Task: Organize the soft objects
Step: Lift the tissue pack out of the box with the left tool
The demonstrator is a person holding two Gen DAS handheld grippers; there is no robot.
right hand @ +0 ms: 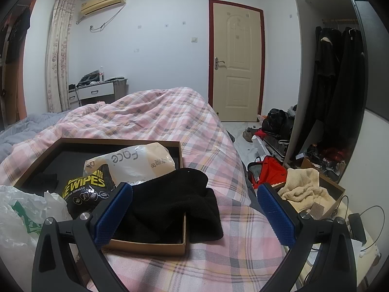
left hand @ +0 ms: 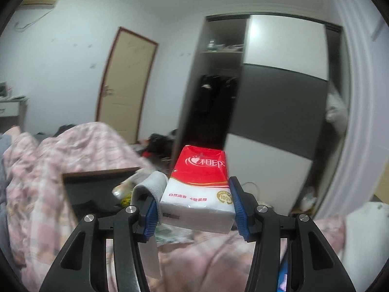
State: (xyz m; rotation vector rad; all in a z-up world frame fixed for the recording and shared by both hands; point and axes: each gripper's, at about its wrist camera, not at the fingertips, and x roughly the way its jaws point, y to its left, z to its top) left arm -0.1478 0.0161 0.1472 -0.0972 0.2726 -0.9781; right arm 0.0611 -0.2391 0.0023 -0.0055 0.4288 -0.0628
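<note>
The tissue pack (left hand: 203, 189) in my left claw (left hand: 194, 209) carried a heart logo and "相印" in white on its red top. Small red print on its white part read "自然清香" and "4层柔厚", beside a gold seal marked "100%". In the box (right hand: 181, 150) the black wipes pack (right hand: 85, 189) read "WIPES" in yellow, and the pale pouch (right hand: 141, 160) read "Face" upside down.

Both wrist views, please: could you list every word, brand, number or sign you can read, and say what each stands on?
"相印": red top of the red-and-white tissue pack clamped in the left gripper.
"100%": gold seal on that pack.
"4": in its small red line; the other characters are too blurred.
"WIPES" and "FORMULA": black-and-yellow wipes packet; words partly cut off.
"Face", upside down: beige plastic pouch; its other print is unreadable.
</note>
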